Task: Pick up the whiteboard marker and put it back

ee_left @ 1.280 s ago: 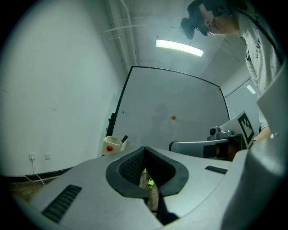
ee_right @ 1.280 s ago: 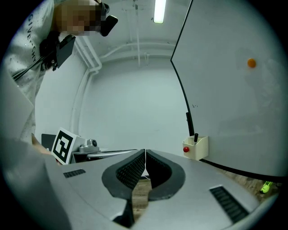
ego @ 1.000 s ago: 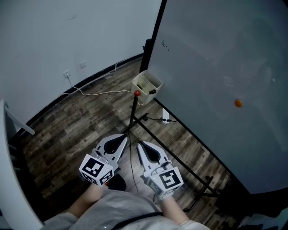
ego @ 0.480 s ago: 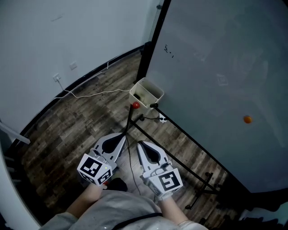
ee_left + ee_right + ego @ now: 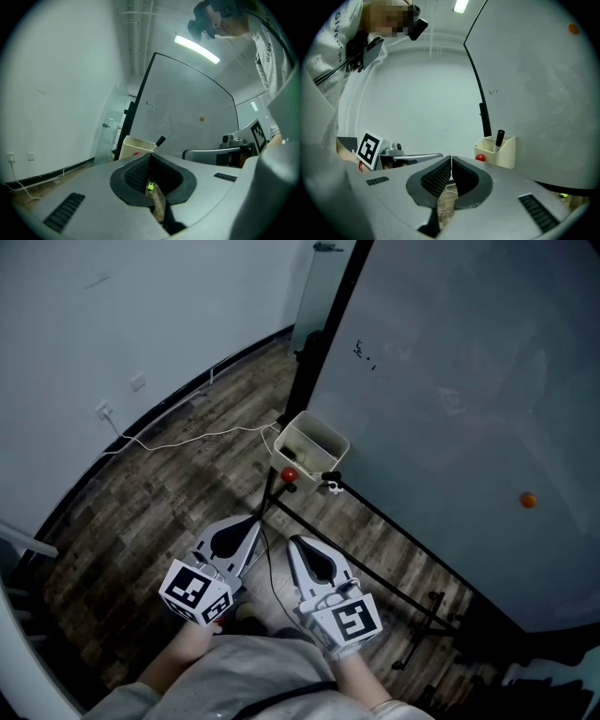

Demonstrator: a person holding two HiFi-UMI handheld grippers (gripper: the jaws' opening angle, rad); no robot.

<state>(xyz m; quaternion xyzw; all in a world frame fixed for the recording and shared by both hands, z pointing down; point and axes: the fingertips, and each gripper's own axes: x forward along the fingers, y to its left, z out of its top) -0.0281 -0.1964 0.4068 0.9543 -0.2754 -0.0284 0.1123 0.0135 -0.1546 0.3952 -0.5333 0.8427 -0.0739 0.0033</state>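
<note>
Head view: left gripper and right gripper level, side by side, closed.

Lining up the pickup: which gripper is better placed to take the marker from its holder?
Probably left: the marker sits almost straight ahead of the left gripper, but off to one side of the right gripper.

The box is hung at the lower edge of the whiteboard, and the whiteboard marker is stood in it. The left tool and right tool are held side by side before the box, apart from it, above the floor.
</note>
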